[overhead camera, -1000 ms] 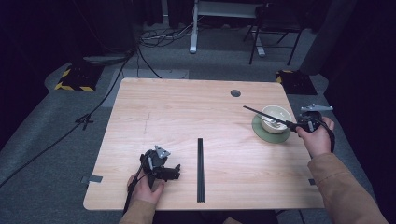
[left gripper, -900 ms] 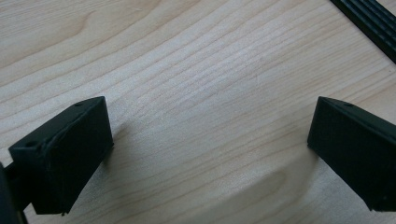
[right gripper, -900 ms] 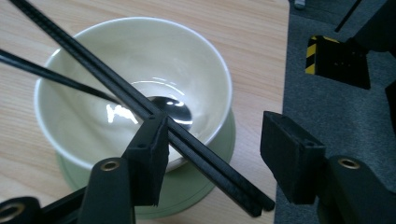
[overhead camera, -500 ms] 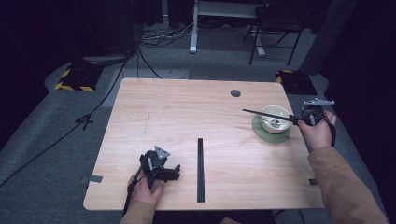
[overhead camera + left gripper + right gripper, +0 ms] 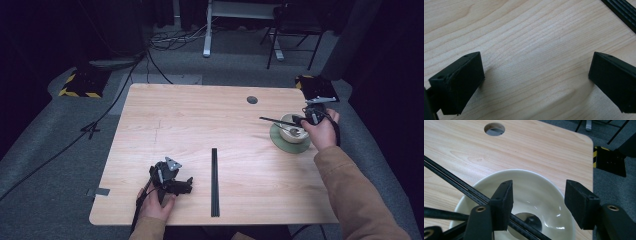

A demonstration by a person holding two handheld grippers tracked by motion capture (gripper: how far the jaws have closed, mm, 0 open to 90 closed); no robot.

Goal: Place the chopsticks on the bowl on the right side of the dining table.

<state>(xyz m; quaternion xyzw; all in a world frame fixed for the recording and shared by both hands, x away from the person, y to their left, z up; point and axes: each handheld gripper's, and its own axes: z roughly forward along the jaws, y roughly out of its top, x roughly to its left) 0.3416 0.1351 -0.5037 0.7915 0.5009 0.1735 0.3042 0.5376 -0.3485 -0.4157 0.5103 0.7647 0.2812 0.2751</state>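
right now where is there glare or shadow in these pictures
High view: dim, room edges nearly black. Right gripper view: bright glints inside the bowl, jaws sharp. Left gripper view: soft jaw shadows on the table, jaw edges slightly blurred.

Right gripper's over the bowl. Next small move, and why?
Probably shift the right gripper sideways to centre the black strip between its jaws: they have just been opening, grip nothing, and the strip, propped in the bowl, runs beneath one jaw.

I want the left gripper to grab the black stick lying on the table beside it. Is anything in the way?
Nothing visible. Only bare table lies between the open left gripper and the black stick.
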